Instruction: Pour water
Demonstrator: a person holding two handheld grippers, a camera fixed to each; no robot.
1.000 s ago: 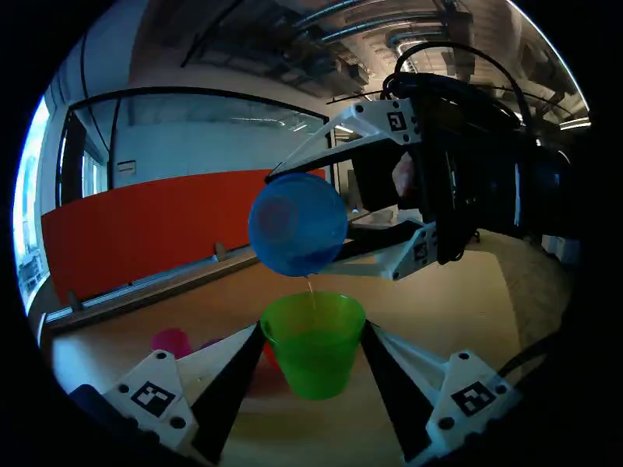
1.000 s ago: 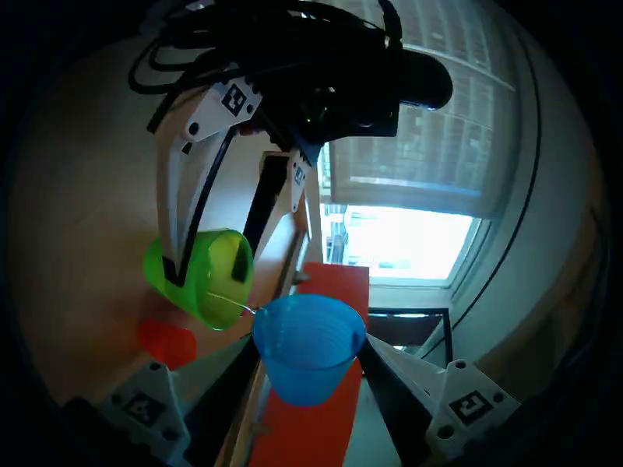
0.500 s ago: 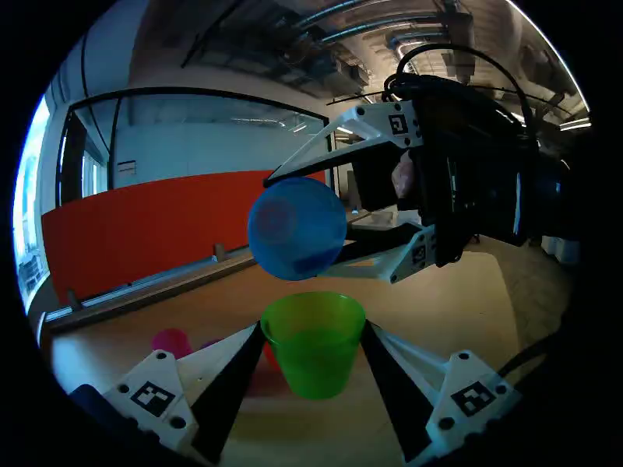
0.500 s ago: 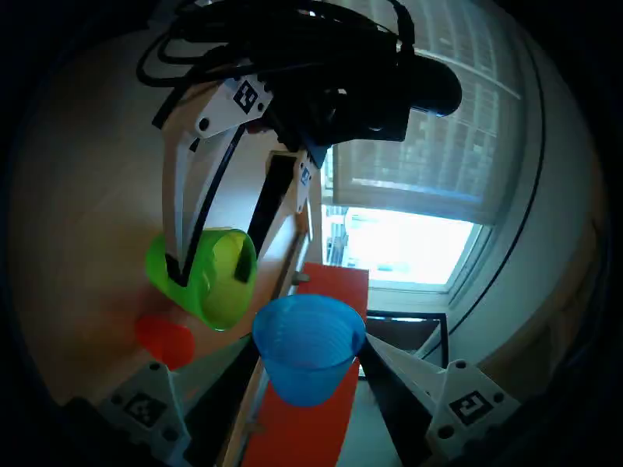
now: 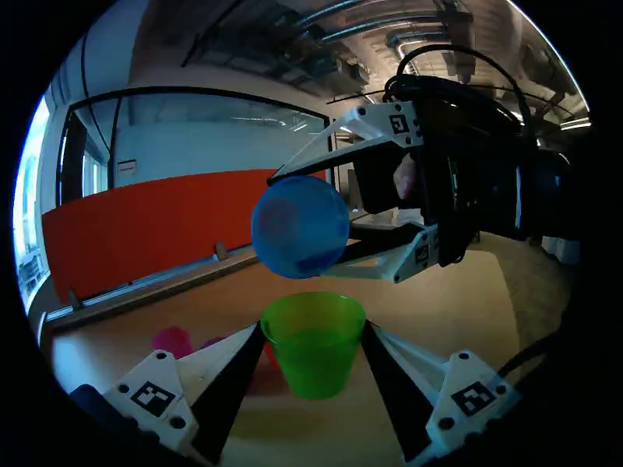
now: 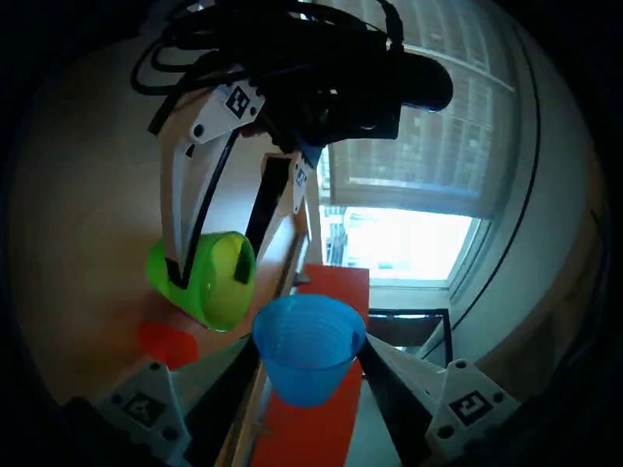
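Left gripper view: left gripper is clenched on the green plastic cup, mid-wall, upright between its fingers, and the cup looks part full of water. Above and just beyond it, the right gripper grasps the blue plastic cup, tipped on its side with its base toward the camera. No stream is visible. A pink cup sits left of the fingers.

Right gripper view: right gripper is closed on the blue cup. The green cup is ahead-left in the left gripper.

Judgement: both cups are thin, light and squashy, so pinch mid-wall gently. The green cup is heavier with water, so keep it level.
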